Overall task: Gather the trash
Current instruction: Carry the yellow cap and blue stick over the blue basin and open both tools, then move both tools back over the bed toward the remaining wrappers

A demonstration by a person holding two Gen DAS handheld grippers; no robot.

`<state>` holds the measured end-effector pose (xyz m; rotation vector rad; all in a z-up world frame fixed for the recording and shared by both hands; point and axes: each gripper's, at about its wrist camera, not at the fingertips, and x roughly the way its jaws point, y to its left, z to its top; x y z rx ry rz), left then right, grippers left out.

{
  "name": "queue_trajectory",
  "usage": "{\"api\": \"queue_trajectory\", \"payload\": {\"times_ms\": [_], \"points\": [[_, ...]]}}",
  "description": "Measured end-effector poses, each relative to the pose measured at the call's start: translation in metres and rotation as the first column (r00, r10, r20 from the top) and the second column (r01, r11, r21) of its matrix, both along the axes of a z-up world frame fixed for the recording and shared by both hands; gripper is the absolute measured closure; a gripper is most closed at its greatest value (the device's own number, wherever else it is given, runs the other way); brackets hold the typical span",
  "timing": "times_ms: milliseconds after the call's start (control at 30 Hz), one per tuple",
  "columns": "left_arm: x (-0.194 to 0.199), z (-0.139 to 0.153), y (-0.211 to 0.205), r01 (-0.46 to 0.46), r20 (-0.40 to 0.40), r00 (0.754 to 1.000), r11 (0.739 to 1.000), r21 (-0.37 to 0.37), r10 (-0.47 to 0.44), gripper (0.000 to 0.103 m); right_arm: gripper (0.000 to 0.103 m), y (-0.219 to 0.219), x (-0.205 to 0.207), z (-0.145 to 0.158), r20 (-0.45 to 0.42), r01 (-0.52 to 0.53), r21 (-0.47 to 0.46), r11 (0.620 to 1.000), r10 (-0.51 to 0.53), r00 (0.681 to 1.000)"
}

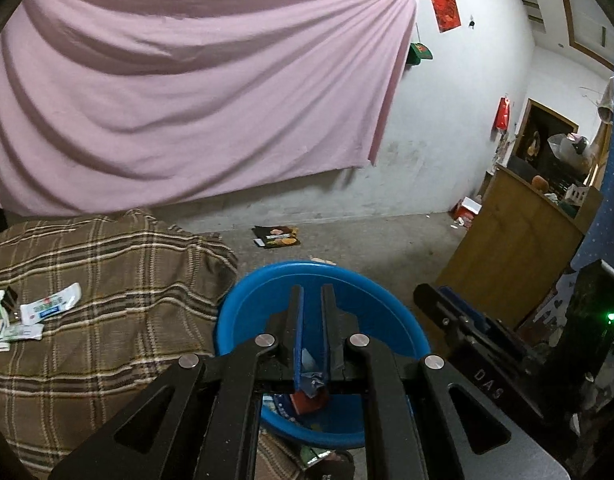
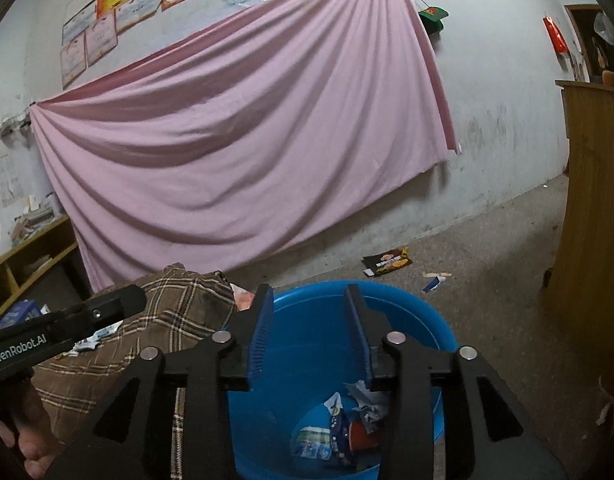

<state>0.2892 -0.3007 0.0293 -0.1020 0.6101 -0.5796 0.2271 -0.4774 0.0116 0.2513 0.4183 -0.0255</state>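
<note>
A blue plastic basin point(image 1: 371, 316) stands on the floor beside a plaid blanket. My left gripper point(image 1: 311, 288) hangs over it, shut on a crumpled wrapper point(image 1: 313, 380) with blue, white and red parts, pinched low between the pads. In the right wrist view my right gripper point(image 2: 309, 288) is open above the same basin point(image 2: 411, 298), with nothing between its pads. Several wrappers point(image 2: 339, 432) lie on the basin's bottom. More wrappers point(image 1: 51, 308) lie on the blanket at the left.
The brown plaid blanket point(image 1: 107, 264) covers a low surface left of the basin. A dark snack packet point(image 2: 387, 262) and small scraps point(image 2: 435, 280) lie on the concrete floor. A wooden cabinet point(image 2: 591, 200) stands at the right. A pink sheet hangs on the wall.
</note>
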Motion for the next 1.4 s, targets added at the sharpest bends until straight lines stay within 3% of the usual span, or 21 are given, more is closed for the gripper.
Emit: {"api": "queue_trajectory", "payload": {"times_ms": [100,200,267,433,500,533,567,633,767,1133,1267,1400], "points": [[-0.004,0.005,0.012,-0.022,0.017,1.000,1.000,-0.003,0.022,0.090,0.055,0.003,-0.002,0.003,0.018,0.001,0.002,1.000,-0.001,1.000],[-0.010,0.011,0.033,-0.053,0.038,0.998,0.998,-0.027,0.054,0.074,0.048,0.012,-0.004,0.010,0.041,-0.007,-0.005,1.000,0.008,0.999],[-0.015,0.018,0.049,-0.086,0.054,0.995,0.995,-0.042,0.088,0.069,0.029,0.020,-0.005,0.014,0.057,-0.015,-0.015,1.000,0.016,0.998],[-0.028,0.032,0.091,-0.169,0.110,0.978,0.982,-0.081,0.178,0.045,0.015,0.044,-0.014,0.035,0.153,-0.041,-0.015,0.999,0.042,0.987],[-0.036,0.039,0.109,-0.213,0.145,0.964,0.974,-0.079,0.223,0.038,0.006,0.055,-0.019,0.043,0.195,-0.045,-0.017,0.999,0.047,0.980],[-0.040,0.041,0.116,-0.234,0.161,0.956,0.969,-0.076,0.243,0.025,0.000,0.059,-0.021,0.047,0.215,-0.047,-0.016,0.999,0.049,0.975],[-0.045,0.045,0.125,-0.262,0.184,0.944,0.962,-0.078,0.273,0.012,0.000,0.064,-0.023,0.050,0.235,-0.047,-0.014,0.999,0.049,0.971],[-0.055,0.049,0.142,-0.312,0.227,0.918,0.945,-0.095,0.325,0.005,0.000,0.074,-0.028,0.059,0.280,-0.057,-0.008,0.998,0.057,0.958],[-0.072,0.053,0.180,-0.382,0.275,0.872,0.914,-0.136,0.405,0.003,0.000,0.095,-0.033,0.071,0.339,-0.077,-0.014,0.997,0.077,0.938],[-0.111,0.056,0.264,-0.520,0.385,0.755,0.842,-0.145,0.532,0.003,0.000,0.152,-0.064,0.096,0.527,-0.098,-0.069,0.993,0.119,0.842],[-0.115,0.044,0.289,-0.529,0.378,0.753,0.837,-0.137,0.538,0.003,0.000,0.179,-0.057,0.095,0.513,-0.135,-0.133,0.982,0.185,0.838],[-0.109,0.030,0.304,-0.536,0.336,0.771,0.836,-0.117,0.541,0.003,0.000,0.205,-0.035,0.080,0.423,-0.196,-0.175,0.965,0.254,0.870]]}}
